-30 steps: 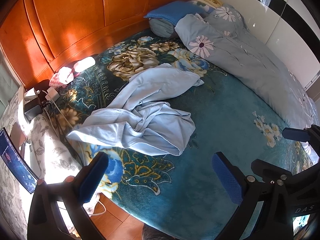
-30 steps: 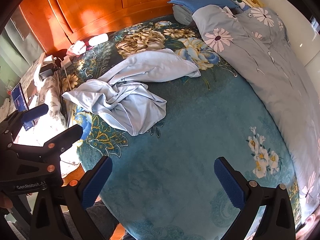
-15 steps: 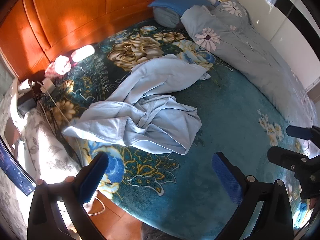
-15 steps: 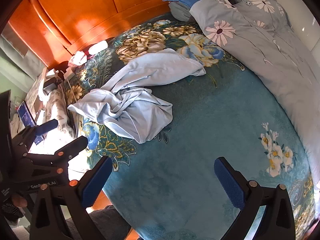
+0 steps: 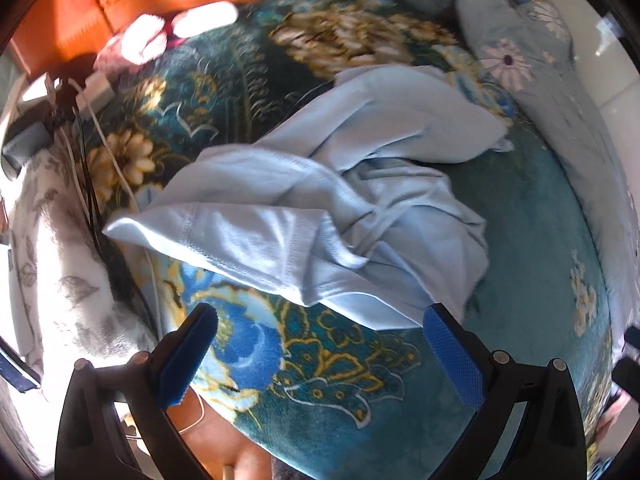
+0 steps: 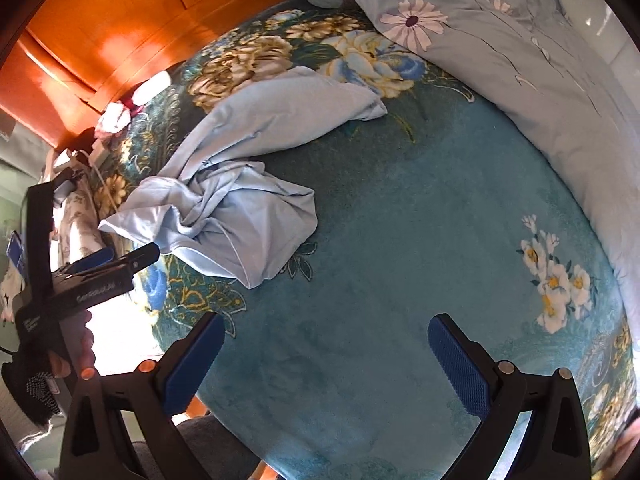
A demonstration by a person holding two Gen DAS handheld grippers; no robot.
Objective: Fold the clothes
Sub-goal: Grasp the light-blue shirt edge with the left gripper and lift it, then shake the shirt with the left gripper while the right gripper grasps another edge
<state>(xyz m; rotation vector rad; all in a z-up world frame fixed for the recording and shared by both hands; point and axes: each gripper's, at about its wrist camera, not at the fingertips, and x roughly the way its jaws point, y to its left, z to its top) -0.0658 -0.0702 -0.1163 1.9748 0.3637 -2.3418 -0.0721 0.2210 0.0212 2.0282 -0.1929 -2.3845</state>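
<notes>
A crumpled light-blue garment (image 5: 320,208) (image 6: 240,184) lies bunched on the teal floral blanket (image 5: 304,364) (image 6: 400,264), near the bed's left edge. My left gripper (image 5: 320,354) is open, its blue pads just short of the garment's hemmed near edge, with nothing between them. In the right wrist view the left gripper (image 6: 106,260) shows at the far left, held by a hand, close to the garment's corner. My right gripper (image 6: 326,360) is open over bare blanket, well to the right of the garment.
A grey flowered duvet (image 6: 520,60) lies along the right side by the white wall. An orange wooden headboard (image 6: 112,28) stands behind. Cables and chargers (image 5: 84,92) sit at the bed's left edge, with a pink-white cloth (image 5: 136,40) near the headboard.
My left gripper has moved forward and down toward the garment's near edge, which now looms much larger. The right gripper has drifted slightly; both stay open.
</notes>
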